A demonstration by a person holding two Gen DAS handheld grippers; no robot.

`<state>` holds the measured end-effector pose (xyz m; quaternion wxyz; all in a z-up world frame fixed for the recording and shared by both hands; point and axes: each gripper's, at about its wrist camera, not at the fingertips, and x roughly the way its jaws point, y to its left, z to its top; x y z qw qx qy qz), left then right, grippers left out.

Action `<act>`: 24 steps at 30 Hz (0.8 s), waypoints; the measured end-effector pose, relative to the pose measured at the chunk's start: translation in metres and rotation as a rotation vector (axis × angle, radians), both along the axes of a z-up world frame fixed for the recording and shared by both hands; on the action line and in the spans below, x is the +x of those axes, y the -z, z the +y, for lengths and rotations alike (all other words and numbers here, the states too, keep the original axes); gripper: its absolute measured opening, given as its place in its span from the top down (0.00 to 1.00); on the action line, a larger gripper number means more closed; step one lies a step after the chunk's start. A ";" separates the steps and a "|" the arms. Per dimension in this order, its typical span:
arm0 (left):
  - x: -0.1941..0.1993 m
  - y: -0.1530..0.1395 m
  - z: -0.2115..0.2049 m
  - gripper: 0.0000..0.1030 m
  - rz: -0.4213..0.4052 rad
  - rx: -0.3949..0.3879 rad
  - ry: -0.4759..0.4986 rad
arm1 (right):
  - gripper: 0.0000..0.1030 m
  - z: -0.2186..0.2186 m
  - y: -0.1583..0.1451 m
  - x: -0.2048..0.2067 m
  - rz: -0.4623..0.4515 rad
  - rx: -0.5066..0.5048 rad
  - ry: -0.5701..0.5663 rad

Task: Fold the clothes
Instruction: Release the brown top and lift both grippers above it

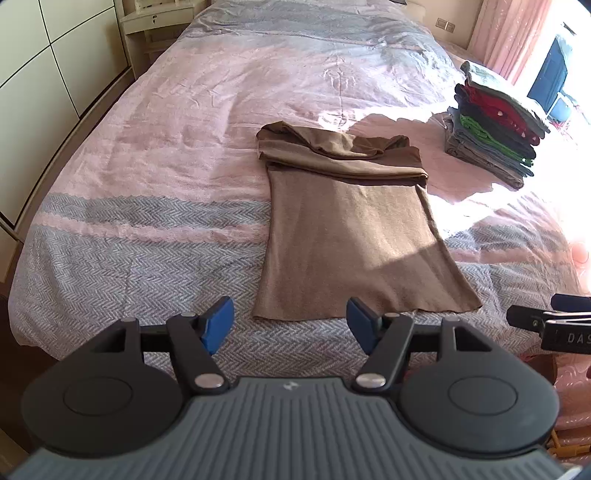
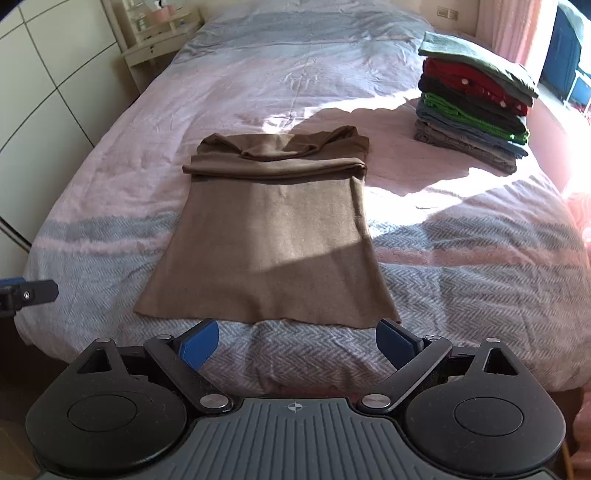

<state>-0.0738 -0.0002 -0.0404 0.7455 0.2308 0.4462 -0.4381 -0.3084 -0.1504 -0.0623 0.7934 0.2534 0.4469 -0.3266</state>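
A tan knit top (image 1: pixel 347 229) (image 2: pixel 273 229) lies flat on the bed, its sleeves folded across the chest below the roll collar and its hem toward me. My left gripper (image 1: pixel 291 328) hovers open just short of the hem's left part, with nothing between its blue pads. My right gripper (image 2: pixel 299 345) is open too, above the bed's near edge just before the hem's right part. The tip of the right gripper (image 1: pixel 546 323) shows at the right edge of the left wrist view, and the left gripper's tip (image 2: pixel 29 293) at the left edge of the right wrist view.
A stack of folded clothes (image 1: pixel 495 129) (image 2: pixel 476 99) stands on the bed's far right side. The bed cover (image 1: pixel 184 147) is pink with grey bands. Cupboard doors (image 1: pixel 44 74) run along the left, a small nightstand (image 2: pixel 155 44) stands at the back, and pink curtains (image 1: pixel 509 33) hang at the right.
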 end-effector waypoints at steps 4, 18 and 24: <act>-0.008 -0.006 -0.002 0.38 -0.006 -0.010 0.001 | 0.08 0.000 -0.003 -0.005 0.010 0.001 -0.004; -0.020 -0.016 0.002 0.37 -0.033 -0.022 0.033 | 0.08 0.008 -0.004 -0.008 0.021 0.019 -0.005; -0.019 -0.014 0.007 0.37 -0.031 -0.017 0.047 | 0.08 0.017 -0.004 -0.006 0.028 0.014 0.003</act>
